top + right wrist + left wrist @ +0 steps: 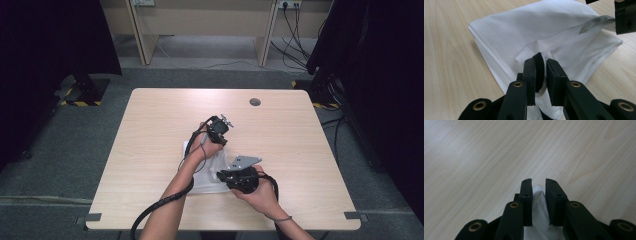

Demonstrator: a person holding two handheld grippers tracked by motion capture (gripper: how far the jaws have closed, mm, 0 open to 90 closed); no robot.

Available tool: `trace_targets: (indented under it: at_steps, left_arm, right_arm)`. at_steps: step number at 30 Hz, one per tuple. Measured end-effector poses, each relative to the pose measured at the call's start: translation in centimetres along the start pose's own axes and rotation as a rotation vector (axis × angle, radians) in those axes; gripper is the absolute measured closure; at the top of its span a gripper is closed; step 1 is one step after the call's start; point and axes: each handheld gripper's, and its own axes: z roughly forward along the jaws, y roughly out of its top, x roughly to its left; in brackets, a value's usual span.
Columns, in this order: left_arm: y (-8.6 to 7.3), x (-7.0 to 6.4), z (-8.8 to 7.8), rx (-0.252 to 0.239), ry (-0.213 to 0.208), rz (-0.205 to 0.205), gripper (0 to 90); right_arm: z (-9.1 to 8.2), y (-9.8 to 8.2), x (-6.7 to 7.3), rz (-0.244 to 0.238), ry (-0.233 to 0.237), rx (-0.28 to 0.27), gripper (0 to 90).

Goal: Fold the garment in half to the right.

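Nearest the high camera, the person's right hand [260, 192] carries the right gripper [541, 65], whose jaws stand narrow with a fold of the white cloth [536, 32] and a dark strip [539, 71] between them; whether the pads press cannot be told. Beyond it the cloth lies crumpled on the wooden table [160, 115], near its middle. Farther on, the left gripper [538, 182] has its jaws narrowly apart around the cloth's edge, which touches one pad.
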Motion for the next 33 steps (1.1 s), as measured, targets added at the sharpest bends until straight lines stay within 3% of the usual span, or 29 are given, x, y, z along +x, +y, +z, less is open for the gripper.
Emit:
trace_targets:
  at_steps: [25,33]
  left_arm:
    - [0.9,-0.4,0.1,-0.036,0.016,-0.015,68.4]
    - [0.7,0.6,-1.2,-0.040,0.045,-0.026,66.8]
  right_arm:
    - [-1.1,-0.9,-1.4,0.030,-0.028,0.034,69.8]
    - [-2.5,-0.2,-2.2,0.068,-0.042,-0.033,66.5]
